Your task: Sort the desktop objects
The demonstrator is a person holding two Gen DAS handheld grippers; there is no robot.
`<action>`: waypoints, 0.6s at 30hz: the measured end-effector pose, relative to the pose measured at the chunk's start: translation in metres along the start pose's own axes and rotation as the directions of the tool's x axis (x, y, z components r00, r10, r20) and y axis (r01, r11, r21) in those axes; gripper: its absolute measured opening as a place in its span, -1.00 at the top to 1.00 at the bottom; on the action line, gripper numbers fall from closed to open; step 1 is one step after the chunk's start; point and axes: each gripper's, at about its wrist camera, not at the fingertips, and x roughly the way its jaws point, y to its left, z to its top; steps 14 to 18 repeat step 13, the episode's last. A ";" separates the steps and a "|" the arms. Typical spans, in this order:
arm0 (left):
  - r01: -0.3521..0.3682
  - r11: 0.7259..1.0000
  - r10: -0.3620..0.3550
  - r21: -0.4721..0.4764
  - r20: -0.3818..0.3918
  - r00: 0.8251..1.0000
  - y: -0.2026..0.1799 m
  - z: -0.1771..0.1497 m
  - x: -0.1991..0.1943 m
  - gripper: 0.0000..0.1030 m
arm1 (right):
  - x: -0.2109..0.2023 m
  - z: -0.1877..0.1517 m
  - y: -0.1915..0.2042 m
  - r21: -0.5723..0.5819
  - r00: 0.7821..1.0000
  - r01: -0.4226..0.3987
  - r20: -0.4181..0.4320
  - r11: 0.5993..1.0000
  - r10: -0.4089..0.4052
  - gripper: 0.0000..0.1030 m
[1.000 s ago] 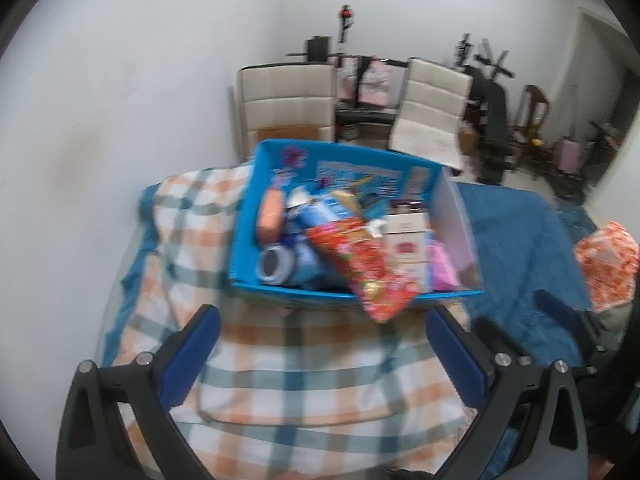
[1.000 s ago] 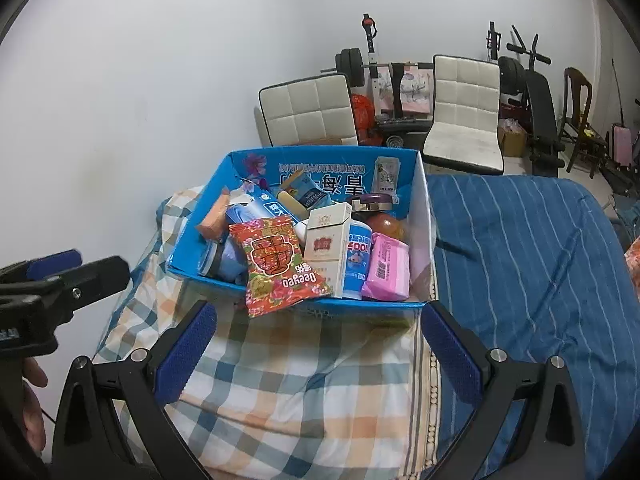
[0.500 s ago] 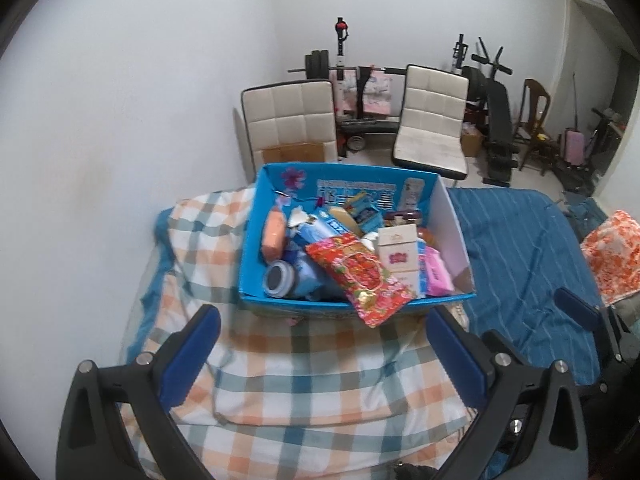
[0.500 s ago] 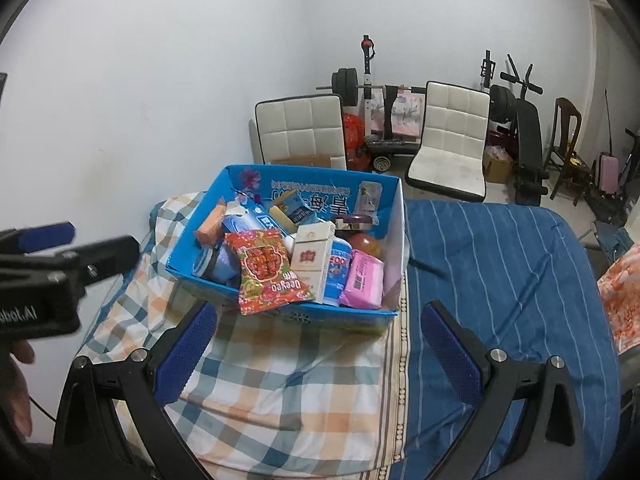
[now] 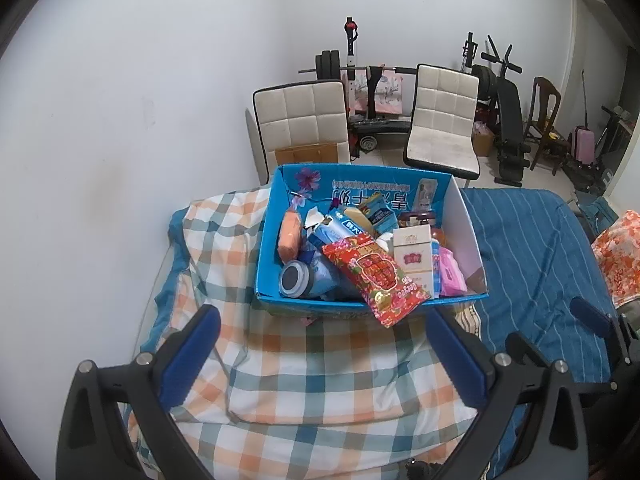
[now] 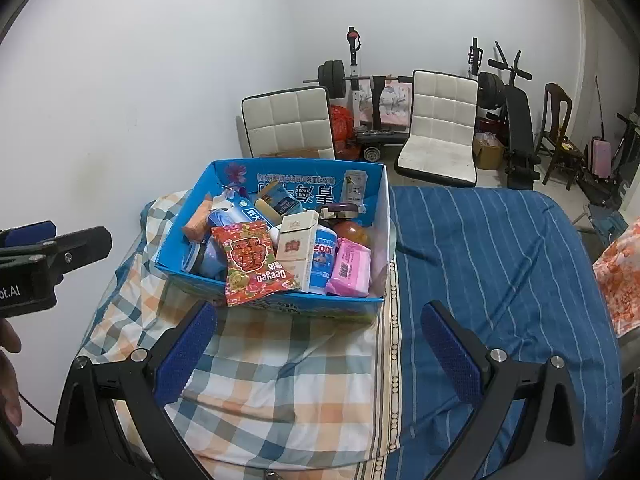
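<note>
Both grippers, left [image 5: 320, 352] and right [image 6: 316, 344], gape empty below centre-frame's red snack bag [image 6: 252, 262], likely light, crinkly, best pinched at its overhanging edge.

One blue box [image 5: 370, 307] sits on the bed. Inside it, as far as can be counted: one red snack bag [image 5: 376, 272], one white carton [image 5: 414, 254], one pink packet [image 5: 452, 276], one orange item [image 5: 290, 234] and one blue jar [image 5: 296, 279], among other packets too jumbled to count. Behind the bed stand two white chairs [image 6: 290, 122] [image 6: 442, 128] and one wooden chair [image 6: 558, 128]. Two grippers show, the left gripper [image 5: 320, 354] and the right gripper [image 6: 320, 354].
</note>
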 end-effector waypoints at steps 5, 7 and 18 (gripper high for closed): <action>-0.003 1.000 0.003 -0.004 -0.016 1.000 0.000 -0.003 0.003 -1.00 | -0.001 0.000 0.000 0.008 1.000 -0.004 -0.003 1.000 0.004 -1.00; -0.004 1.000 0.004 -0.007 -0.016 1.000 -0.001 -0.005 0.003 -1.00 | 0.000 0.000 0.001 0.009 1.000 -0.008 -0.006 1.000 0.008 -1.00; 0.005 1.000 -0.005 -0.016 -0.026 1.000 -0.002 -0.009 0.006 -1.00 | -0.002 0.000 0.005 0.007 1.000 -0.013 0.000 1.000 0.013 -1.00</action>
